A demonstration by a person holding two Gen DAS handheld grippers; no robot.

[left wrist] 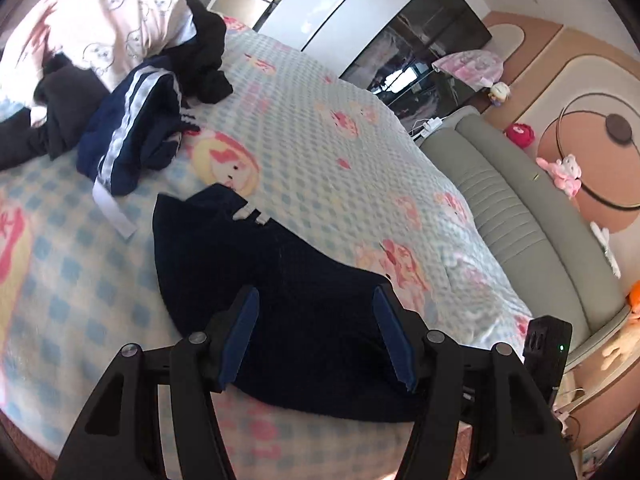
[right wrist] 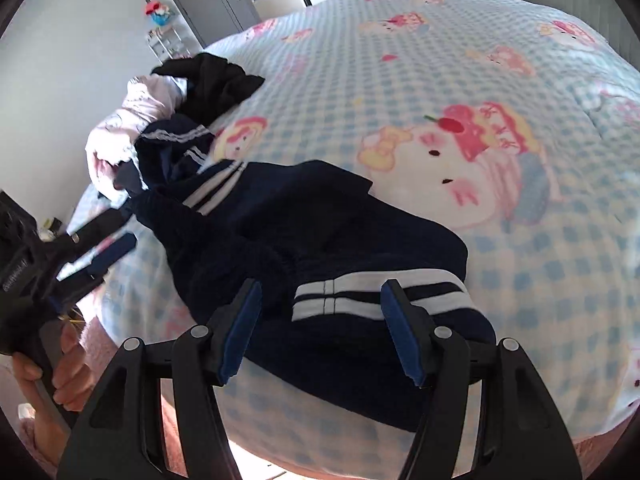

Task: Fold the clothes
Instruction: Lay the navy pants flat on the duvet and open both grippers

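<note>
A dark navy garment with white stripes (right wrist: pixel 320 240) lies bunched on the bed near its front edge; it also shows in the left wrist view (left wrist: pixel 288 300). My left gripper (left wrist: pixel 316 320) is open and hovers just above the garment, holding nothing. My right gripper (right wrist: pixel 320 320) is open over the striped waistband end (right wrist: pixel 360 296), holding nothing. The left gripper (right wrist: pixel 100 256) shows at the left of the right wrist view, held by a hand.
A pile of clothes lies at the far left of the bed: a pink printed garment (left wrist: pixel 100 28), black clothes (left wrist: pixel 204 48) and a navy striped piece (left wrist: pixel 132 132). The bedspread (left wrist: pixel 320 152) is blue checked with cartoons. A green headboard (left wrist: pixel 508 208) runs along the right.
</note>
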